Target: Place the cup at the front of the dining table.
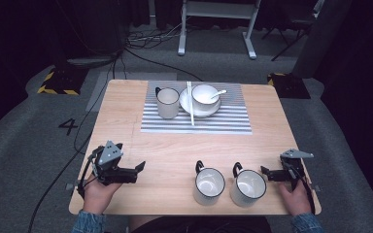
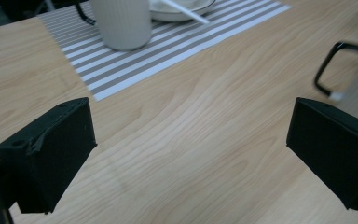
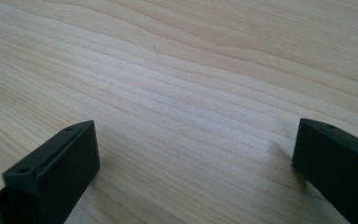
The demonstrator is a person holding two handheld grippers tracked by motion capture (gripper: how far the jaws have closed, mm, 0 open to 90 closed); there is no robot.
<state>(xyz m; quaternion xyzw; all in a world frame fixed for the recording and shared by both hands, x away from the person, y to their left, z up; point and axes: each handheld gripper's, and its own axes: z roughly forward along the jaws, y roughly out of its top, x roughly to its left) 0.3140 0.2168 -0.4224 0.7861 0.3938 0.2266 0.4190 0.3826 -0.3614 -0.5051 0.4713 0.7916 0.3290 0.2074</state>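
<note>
So we've got a light wooden table [image 1: 126, 121] taking up most of the high view, sitting on grey carpet with some cables trailing off behind it. At the far middle of the table there's a grey-and-white striped placemat [image 1: 223, 119], and it carries a little place setting.

On the mat we see a white plate [image 1: 187, 103] with a white bowl [image 1: 205, 95] sitting on it, and a spoon [image 1: 218, 94] resting in the bowl with its handle poking out to the right. A pair of chopsticks [image 1: 191, 104] lies across the left edge of the plate. Just beside the plate on the left stands a tall ribbed white mug [image 1: 167, 103]; the left gripper view catches it too, mug [image 2: 121, 23] at the top.

Near the front edge we've got 2 white enamel cups with dark rims, side by side and upright: the left cup [image 1: 209, 185] and the right cup [image 1: 247, 187], both with their black handles pointing away from us.

The left gripper [image 1: 138, 168] rests low at the front left of the table, jaws spread wide with nothing between them, well apart from the cups. The right gripper [image 1: 263, 171] sits at the front right, just beside the right cup, and its own view shows its jaws spread over bare wood, holding nothing.
</note>
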